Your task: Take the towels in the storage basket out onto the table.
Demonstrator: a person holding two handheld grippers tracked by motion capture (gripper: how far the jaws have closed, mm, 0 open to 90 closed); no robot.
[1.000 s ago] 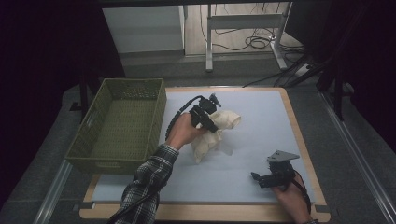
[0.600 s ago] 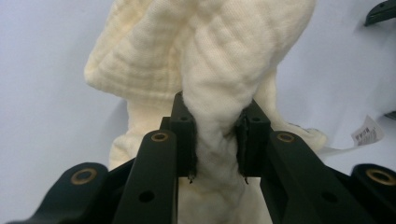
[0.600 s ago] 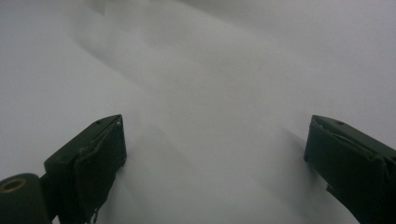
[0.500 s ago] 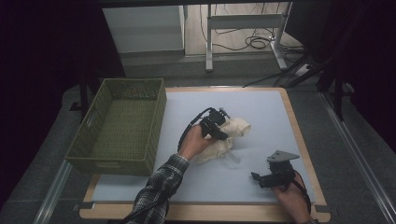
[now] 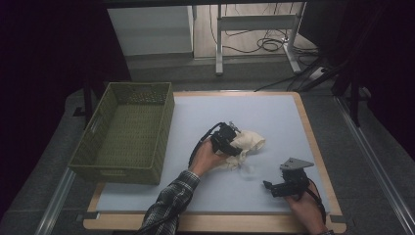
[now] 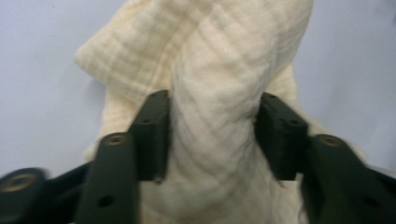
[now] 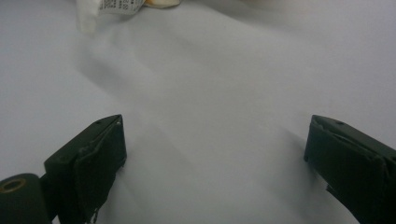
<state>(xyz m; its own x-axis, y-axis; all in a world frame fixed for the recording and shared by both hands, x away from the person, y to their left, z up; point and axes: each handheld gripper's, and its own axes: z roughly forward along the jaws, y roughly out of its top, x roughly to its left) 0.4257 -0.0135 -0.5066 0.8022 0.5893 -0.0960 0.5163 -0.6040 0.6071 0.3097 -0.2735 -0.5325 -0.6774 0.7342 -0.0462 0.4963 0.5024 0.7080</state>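
— How was the left gripper (image 6: 212, 135) found?
— Its jaws had just been opening, the cream cloth (image 6: 205, 93) bunched between them on the bench (image 5: 274, 117).
— And the right gripper (image 7: 215, 154)?
— It was held wide open, nothing gripped.

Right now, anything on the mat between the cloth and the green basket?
Nothing visible. Bare mat lies between the cream cloth and the basket; only the basket's near wall would have to be cleared. The left gripper is at the cloth.

Crumpled cream cloth (image 5: 247, 143) on table centre
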